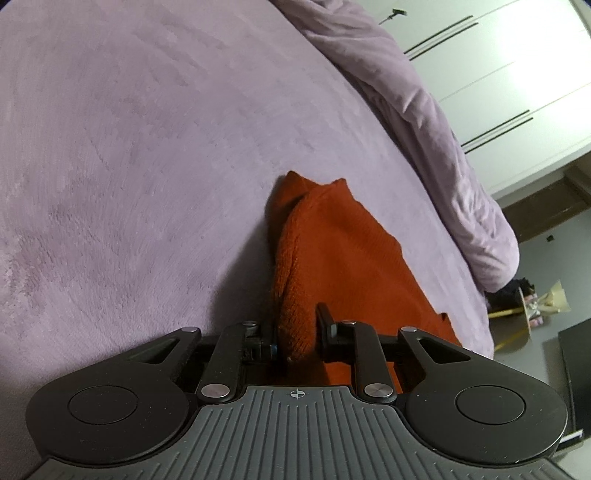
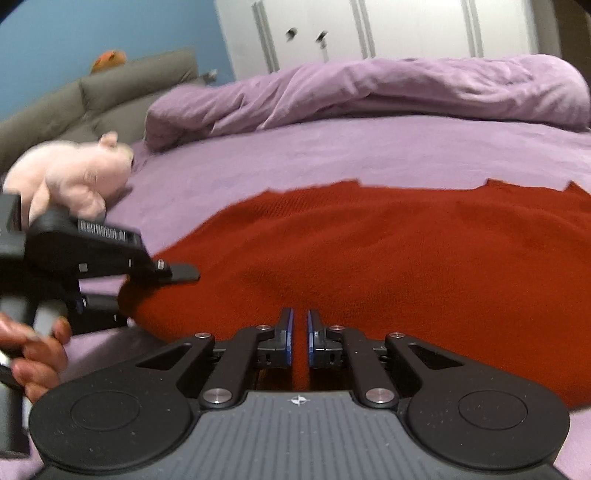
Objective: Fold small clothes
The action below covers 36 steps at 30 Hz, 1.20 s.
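A red knit garment (image 2: 369, 251) lies spread on the purple bed sheet (image 2: 332, 158). My right gripper (image 2: 300, 332) sits at the garment's near edge, its blue-padded jaws almost together with red cloth pinched in the narrow gap. My left gripper (image 1: 300, 328) is shut on a bunched fold of the same garment (image 1: 332, 240), which rises between its fingers. In the right wrist view the left gripper (image 2: 147, 291) clamps the garment's left edge, and a person's hand (image 2: 37, 354) holds its handle.
A pink plush pig (image 2: 74, 177) lies on the bed to the left. A bunched purple duvet (image 2: 369, 88) runs along the bed's far side. Behind it are white wardrobe doors (image 2: 406, 26) and a grey headboard (image 2: 92, 99).
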Available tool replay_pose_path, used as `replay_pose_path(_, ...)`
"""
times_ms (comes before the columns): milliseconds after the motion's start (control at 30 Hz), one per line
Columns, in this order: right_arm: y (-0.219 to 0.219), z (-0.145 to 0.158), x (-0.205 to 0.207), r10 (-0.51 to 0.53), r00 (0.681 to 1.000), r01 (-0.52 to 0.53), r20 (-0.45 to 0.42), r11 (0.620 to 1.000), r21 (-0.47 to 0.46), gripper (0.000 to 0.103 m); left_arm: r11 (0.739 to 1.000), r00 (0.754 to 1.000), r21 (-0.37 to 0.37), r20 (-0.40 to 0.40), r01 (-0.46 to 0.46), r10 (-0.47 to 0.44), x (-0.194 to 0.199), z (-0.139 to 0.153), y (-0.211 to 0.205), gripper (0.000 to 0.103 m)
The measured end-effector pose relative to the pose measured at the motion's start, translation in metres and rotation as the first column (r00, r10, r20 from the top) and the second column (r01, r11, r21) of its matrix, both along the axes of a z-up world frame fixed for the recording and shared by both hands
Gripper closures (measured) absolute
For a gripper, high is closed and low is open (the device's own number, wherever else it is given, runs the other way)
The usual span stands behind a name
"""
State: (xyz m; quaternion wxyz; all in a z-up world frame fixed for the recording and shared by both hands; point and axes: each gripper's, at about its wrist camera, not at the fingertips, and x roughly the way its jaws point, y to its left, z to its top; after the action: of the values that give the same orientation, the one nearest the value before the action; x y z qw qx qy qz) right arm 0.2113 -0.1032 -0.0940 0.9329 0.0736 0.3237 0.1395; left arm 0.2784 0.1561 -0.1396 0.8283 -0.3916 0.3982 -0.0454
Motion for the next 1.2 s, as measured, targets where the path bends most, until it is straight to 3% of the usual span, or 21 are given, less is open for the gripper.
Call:
replay_pose_path(133,-0.006,0.001,-0.003,-0.027,1.000,0.026,0.003,0.999,0.028,0.096,1.000,1.000,0.006,-0.004,-0.003,0.003,0.000,0.001,0.000,0.082)
replay_pose_path(200,-0.003,-0.009,0.002,0.018,0.998,-0.016,-0.054,0.999,0.036,0.094,1.000,1.000,0.012,-0.007,-0.001,0.001,-0.001,0.001,-0.001,0.082)
replay_pose_path(300,-0.001,-0.010,0.003,0.051,0.997,-0.051,-0.053,0.999,0.013,0.095,1.000,1.000,0.027,0.000,0.005,-0.005,-0.001,0.006,0.000,0.082)
replay_pose_path(467,-0.024,0.009,-0.011,-0.004,1.000,0.006,-0.030,0.998,0.067,0.095,0.999,1.000,0.045,0.015,0.009,-0.009,-0.003,0.015,-0.001,0.083)
replay_pose_path(667,-0.074,0.022,-0.045,-0.141,0.990,0.139,0.012,0.985,0.099,0.095,0.983,0.991,0.171,0.105,0.068,-0.087,-0.009,0.053,-0.026,0.085)
replay_pose_path(767,-0.095,0.022,-0.054,-0.205,0.979,0.204,0.002,0.971,0.129,0.095,0.940,0.958,0.302,0.183,0.158,-0.219,-0.012,0.083,-0.062,0.086)
replay_pose_path(900,-0.113,0.025,-0.059,-0.258,0.966,0.253,0.013,0.954,0.161,0.094,0.853,0.883,0.435,0.223,0.289,-0.413,-0.017,0.101,-0.125,0.089)
replay_pose_path(1000,-0.121,0.024,-0.060,-0.277,0.961,0.271,0.009,0.946,0.179,0.094,0.805,0.831,0.440,0.200,0.397,-0.519,-0.016,0.090,-0.166,0.091)
replay_pose_path(1100,-0.128,0.023,-0.061,-0.284,0.959,0.279,0.004,0.944,0.176,0.094,0.752,0.820,0.486,0.116,0.446,-0.561,-0.012,0.063,-0.194,0.091)
replay_pose_path(1133,-0.131,0.023,-0.063,-0.289,0.957,0.284,-0.001,0.943,0.172,0.094,0.756,0.830,0.470,0.082,0.456,-0.551,-0.009,0.052,-0.195,0.091)
replay_pose_path(1200,-0.137,0.023,-0.064,-0.293,0.956,0.290,-0.010,0.942,0.168,0.094,0.791,0.849,0.418,0.080,0.448,-0.523,-0.011,0.038,-0.188,0.088)
